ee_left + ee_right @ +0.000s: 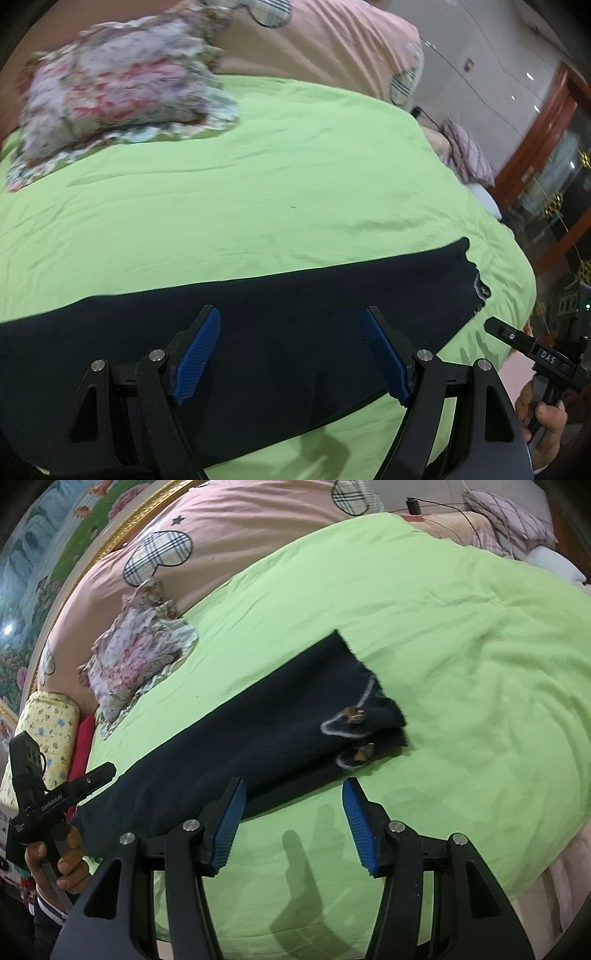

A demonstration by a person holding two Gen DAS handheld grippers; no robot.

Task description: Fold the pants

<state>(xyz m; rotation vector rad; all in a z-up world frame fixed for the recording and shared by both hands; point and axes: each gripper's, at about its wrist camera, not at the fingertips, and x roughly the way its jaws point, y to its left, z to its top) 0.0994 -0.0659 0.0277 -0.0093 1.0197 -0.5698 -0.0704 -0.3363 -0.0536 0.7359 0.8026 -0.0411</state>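
Dark navy pants (258, 332) lie flat in a long strip on the green bedspread (258, 177). In the right wrist view the pants (240, 746) run from lower left to the waist end with a white drawstring (351, 716) at the right. My left gripper (291, 347) is open and empty, hovering above the middle of the pants. My right gripper (293, 823) is open and empty, above the green spread just in front of the pants' near edge. The left gripper also shows in the right wrist view (99, 773), and the right one in the left wrist view (495, 326).
A floral pillow (118, 92) lies at the far left of the bed (136, 657). A pink quilt with plaid hearts (221, 535) is behind it. A checked pillow (509, 517) lies at the far corner. The bed edge (517, 280) drops off to the right.
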